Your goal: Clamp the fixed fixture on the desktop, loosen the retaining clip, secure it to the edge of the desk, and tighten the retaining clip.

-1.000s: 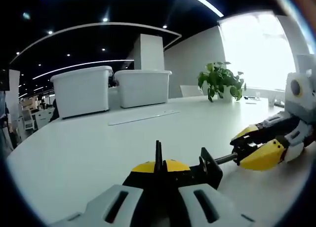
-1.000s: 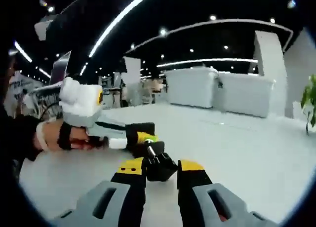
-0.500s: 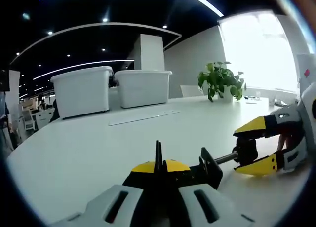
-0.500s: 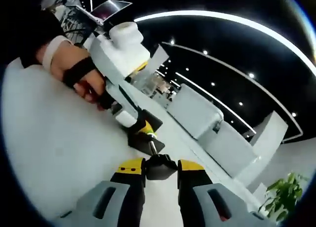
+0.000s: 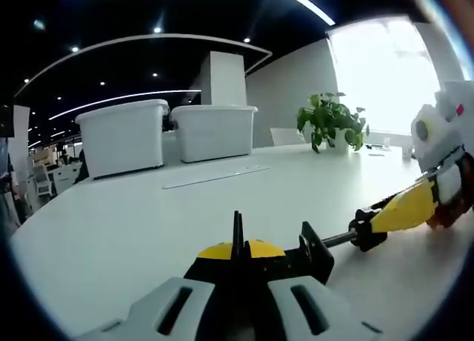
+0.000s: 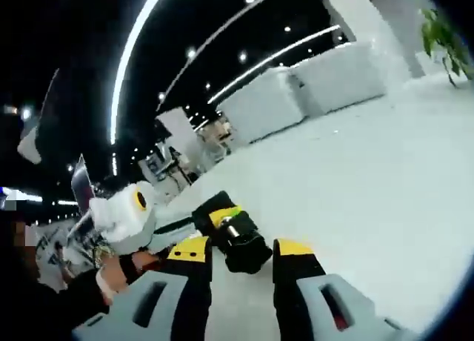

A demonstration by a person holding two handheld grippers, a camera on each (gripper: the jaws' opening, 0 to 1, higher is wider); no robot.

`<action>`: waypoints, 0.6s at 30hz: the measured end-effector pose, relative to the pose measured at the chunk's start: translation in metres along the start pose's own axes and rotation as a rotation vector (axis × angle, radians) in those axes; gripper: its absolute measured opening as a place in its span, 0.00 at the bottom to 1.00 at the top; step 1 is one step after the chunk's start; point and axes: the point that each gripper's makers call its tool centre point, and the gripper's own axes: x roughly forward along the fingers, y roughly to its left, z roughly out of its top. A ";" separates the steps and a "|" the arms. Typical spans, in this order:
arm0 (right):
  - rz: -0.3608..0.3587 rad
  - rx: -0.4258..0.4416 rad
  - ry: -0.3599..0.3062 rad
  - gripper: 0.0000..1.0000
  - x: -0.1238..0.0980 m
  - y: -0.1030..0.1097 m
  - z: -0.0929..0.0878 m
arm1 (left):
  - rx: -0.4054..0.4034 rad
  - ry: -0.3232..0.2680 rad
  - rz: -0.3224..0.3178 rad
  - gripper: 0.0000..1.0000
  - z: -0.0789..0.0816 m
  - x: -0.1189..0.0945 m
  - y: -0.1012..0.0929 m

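Observation:
A black clamp fixture (image 5: 315, 253) lies on the white table (image 5: 133, 222), and my left gripper (image 5: 238, 263) is shut on its body, a thin black plate standing up between the yellow-tipped jaws. A screw rod (image 5: 339, 239) runs right from the fixture to a black knob (image 5: 364, 230). My right gripper (image 5: 372, 226) comes in from the right and is shut on that knob, one yellow finger (image 5: 404, 207) facing me. In the right gripper view the knob (image 6: 244, 252) sits between the right gripper's (image 6: 241, 250) yellow tips, with the left gripper (image 6: 215, 216) and a person's hand (image 6: 122, 270) beyond.
Two white lidded bins (image 5: 122, 137) (image 5: 215, 132) stand at the back of the table, with a flat pale strip (image 5: 215, 176) lying before them. A potted plant (image 5: 331, 120) stands at the back right near a bright window. Open tabletop spreads left and ahead.
My right gripper has rolled around the knob while staying shut on it, so its jaws now show edge-on and its view has tilted. The left gripper and fixture have held still.

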 end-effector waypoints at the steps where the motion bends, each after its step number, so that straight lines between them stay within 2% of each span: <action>1: -0.006 0.019 0.010 0.24 0.000 -0.004 -0.002 | 0.000 0.000 0.000 0.04 0.000 0.000 0.000; 2: 0.010 0.030 -0.006 0.25 0.001 -0.002 -0.002 | 0.000 -0.001 -0.001 0.04 0.000 0.000 0.000; 5: 0.020 0.035 0.000 0.25 0.000 0.001 -0.005 | 0.001 -0.001 -0.003 0.04 0.000 -0.001 0.000; 9: 0.021 -0.010 -0.005 0.24 0.002 0.001 -0.004 | 0.003 -0.001 -0.003 0.04 0.000 -0.001 0.000; 11: 0.019 -0.098 -0.014 0.23 0.002 0.001 -0.002 | 0.003 -0.001 -0.002 0.04 0.000 -0.003 -0.002; 15: 0.004 -0.219 -0.030 0.23 0.003 0.002 0.001 | 0.004 -0.002 -0.002 0.04 0.000 -0.006 -0.003; 18: -0.016 -0.386 -0.048 0.23 0.003 0.006 0.002 | 0.003 -0.001 -0.001 0.04 0.000 -0.005 -0.002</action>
